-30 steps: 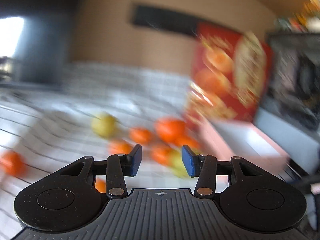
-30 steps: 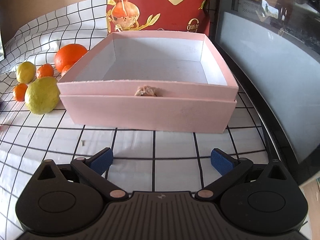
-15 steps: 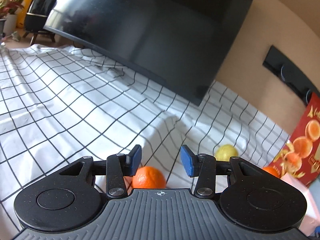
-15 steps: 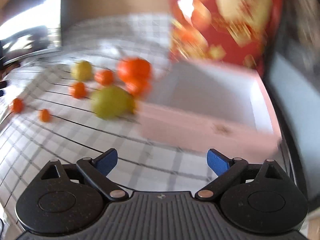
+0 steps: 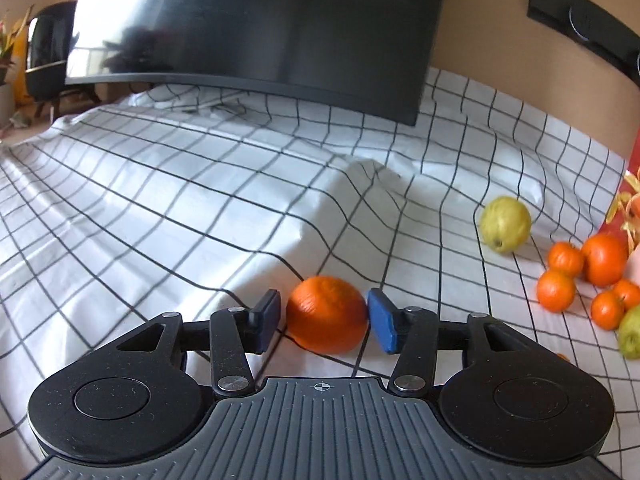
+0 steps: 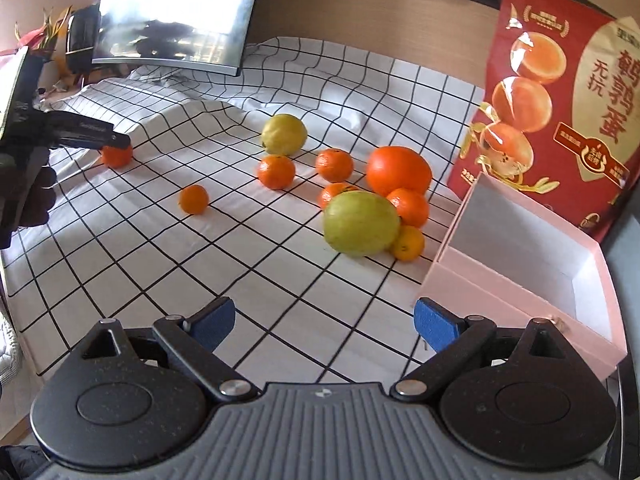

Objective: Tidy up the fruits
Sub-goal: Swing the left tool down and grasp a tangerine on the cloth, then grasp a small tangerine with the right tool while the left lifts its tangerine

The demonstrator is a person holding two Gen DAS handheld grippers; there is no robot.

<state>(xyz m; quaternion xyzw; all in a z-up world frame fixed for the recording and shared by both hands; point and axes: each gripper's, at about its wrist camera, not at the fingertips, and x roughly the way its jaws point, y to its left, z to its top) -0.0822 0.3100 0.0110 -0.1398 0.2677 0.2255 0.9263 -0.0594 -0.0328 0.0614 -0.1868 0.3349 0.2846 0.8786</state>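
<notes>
Left wrist view: round dimpled mandarin point(image 5: 327, 314) loose between just-widened left jaws; right jaws wide, empty.

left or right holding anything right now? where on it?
Nothing held. The left gripper brackets a small orange on the cloth; its jaws have just been opening, a gap at the left finger. The right gripper is open and empty.

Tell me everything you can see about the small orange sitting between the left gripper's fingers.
The small orange is a round, dimpled mandarin, bright orange and whole. It rests on the white checked cloth, apart from the other fruit, between the blue pads of the left gripper, whose jaws have just been opening. The right pad sits at its skin; the left shows a slight gap.
</notes>
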